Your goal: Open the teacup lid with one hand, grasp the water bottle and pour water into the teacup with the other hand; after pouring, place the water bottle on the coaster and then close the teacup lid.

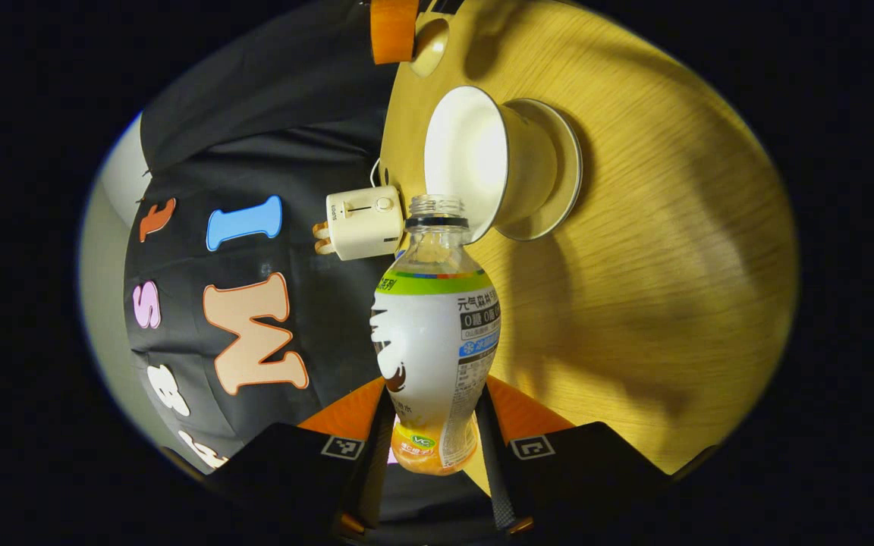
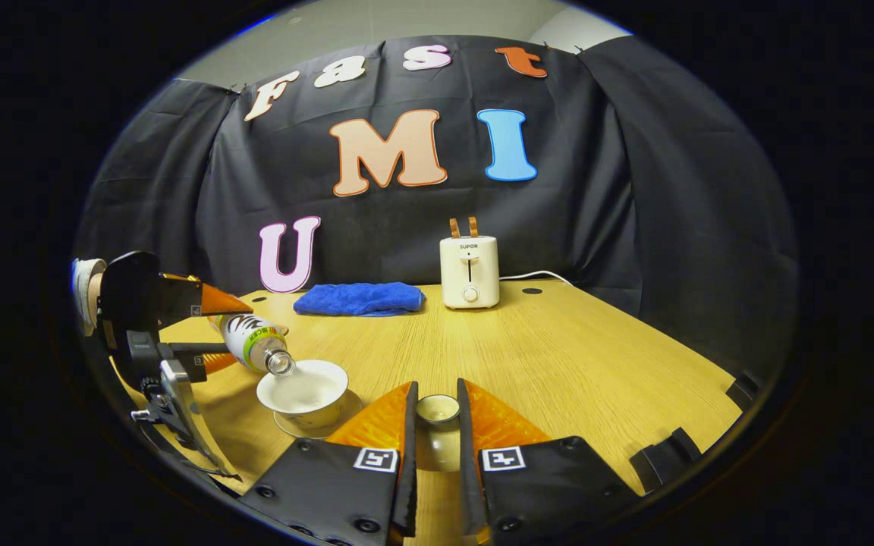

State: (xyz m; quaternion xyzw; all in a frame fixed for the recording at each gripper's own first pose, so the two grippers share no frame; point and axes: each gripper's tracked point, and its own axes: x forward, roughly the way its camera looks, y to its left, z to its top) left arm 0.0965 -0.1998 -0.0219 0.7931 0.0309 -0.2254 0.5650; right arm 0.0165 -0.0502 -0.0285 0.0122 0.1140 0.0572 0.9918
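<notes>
My left gripper is shut on the lower body of an uncapped water bottle with a white label. The bottle is tipped on its side, its open mouth at the rim of the white teacup, which stands on its saucer. I cannot make out any flowing water. In the right gripper view the same bottle leans over the teacup from the left, held by the left gripper. My right gripper is shut on the small teacup lid, held just right of the cup.
A cream toaster and a folded blue cloth stand at the far edge of the wooden table, in front of the black cloth wall. The toaster sits beyond the bottle in the left gripper view.
</notes>
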